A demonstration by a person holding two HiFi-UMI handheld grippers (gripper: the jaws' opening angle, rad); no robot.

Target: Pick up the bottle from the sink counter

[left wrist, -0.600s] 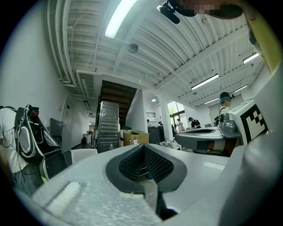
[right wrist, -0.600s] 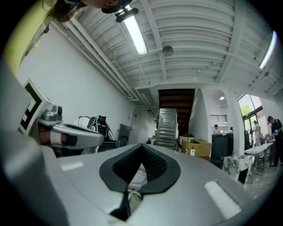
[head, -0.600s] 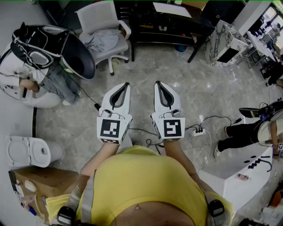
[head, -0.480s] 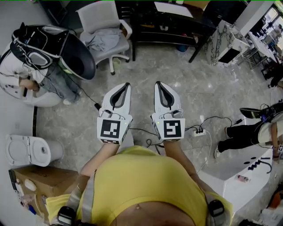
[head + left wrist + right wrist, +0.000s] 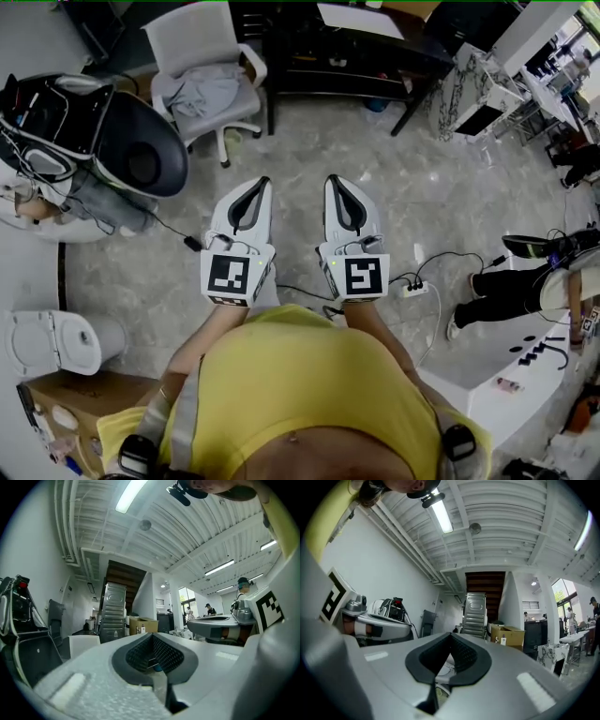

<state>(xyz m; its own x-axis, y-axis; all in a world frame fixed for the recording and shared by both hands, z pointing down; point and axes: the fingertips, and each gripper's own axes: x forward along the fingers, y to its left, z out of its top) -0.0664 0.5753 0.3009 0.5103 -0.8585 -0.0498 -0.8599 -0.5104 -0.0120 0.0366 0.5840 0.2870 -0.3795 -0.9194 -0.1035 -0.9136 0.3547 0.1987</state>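
White left tongs (image 5: 263,183) and right tongs (image 5: 332,180) are both closed on nothing, hands hidden beneath marker cubes (image 5: 231,276).

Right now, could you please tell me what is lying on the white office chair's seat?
A crumpled grey cloth lies on the seat of the white office chair and covers most of it. Anything beneath the cloth is hidden from the head view.
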